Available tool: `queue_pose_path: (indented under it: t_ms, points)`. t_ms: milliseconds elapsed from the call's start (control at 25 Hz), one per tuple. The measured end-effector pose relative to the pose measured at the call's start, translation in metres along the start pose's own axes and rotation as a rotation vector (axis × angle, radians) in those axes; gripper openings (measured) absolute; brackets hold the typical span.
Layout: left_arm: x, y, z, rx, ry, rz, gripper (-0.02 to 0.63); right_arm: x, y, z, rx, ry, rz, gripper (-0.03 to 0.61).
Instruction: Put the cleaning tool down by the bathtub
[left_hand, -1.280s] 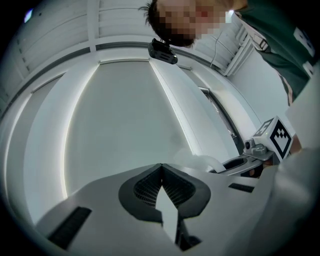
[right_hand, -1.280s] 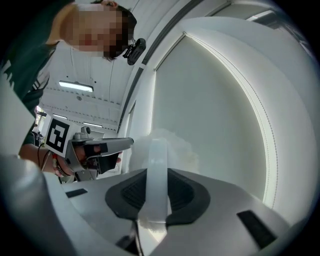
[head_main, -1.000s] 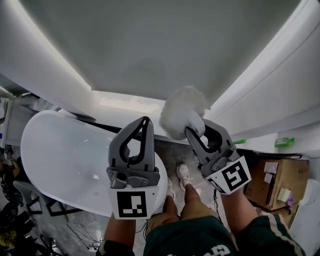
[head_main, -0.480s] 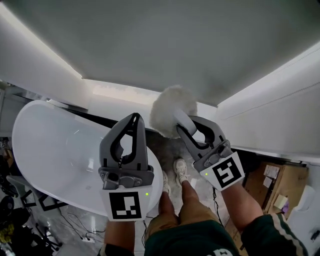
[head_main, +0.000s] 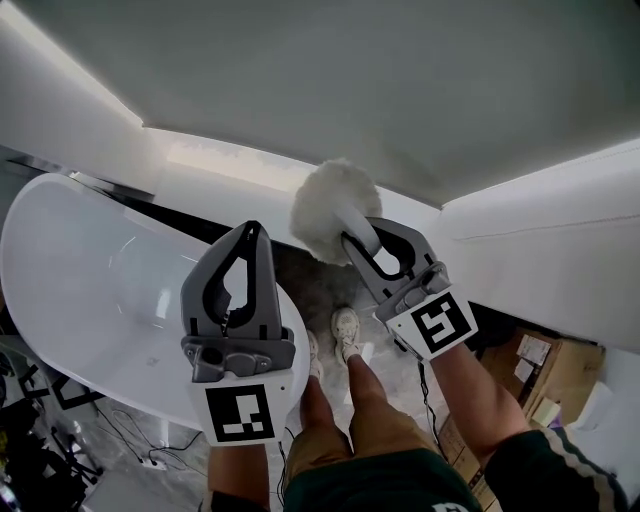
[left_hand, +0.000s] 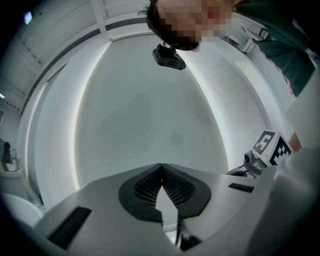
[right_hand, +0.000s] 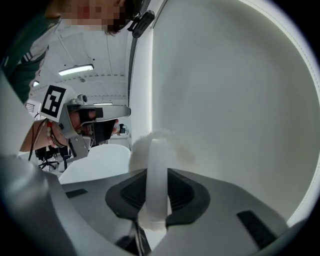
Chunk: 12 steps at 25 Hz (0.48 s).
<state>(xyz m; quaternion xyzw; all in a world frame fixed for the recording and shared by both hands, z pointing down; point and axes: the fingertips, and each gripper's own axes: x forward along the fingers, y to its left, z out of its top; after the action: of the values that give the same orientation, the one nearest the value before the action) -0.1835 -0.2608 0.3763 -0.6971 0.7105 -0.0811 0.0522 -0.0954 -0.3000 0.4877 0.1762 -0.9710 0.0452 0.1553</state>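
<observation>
The cleaning tool is a fluffy white pad (head_main: 334, 209) on a white handle (right_hand: 156, 175). My right gripper (head_main: 357, 243) is shut on that handle and holds the pad up in front of the pale wall, right of the bathtub's end. The white bathtub (head_main: 90, 290) lies at the left of the head view, and its rim (right_hand: 97, 161) also shows in the right gripper view. My left gripper (head_main: 245, 238) hangs over the tub's near end. Its jaws are shut with the tips touching (left_hand: 161, 167) and nothing between them.
A person's legs and white shoes (head_main: 345, 331) stand on the marbled floor between tub and wall. Cardboard boxes (head_main: 535, 368) sit at the lower right. Cables and black stands (head_main: 55, 440) lie on the floor left of the tub. White wall panels rise ahead.
Both grippers have drifted left and slightly down in the head view, and the tub has shifted left as the view turned. The grip on the tool's handle is unchanged.
</observation>
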Motion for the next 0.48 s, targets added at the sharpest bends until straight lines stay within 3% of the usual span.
queue_pose_path:
  t_ms: [480]
  points:
    - [0.001, -0.011, -0.035, -0.039, 0.021, 0.051, 0.007, 0.032, 0.001, -0.045, -0.003, 0.061, 0.069, 0.092]
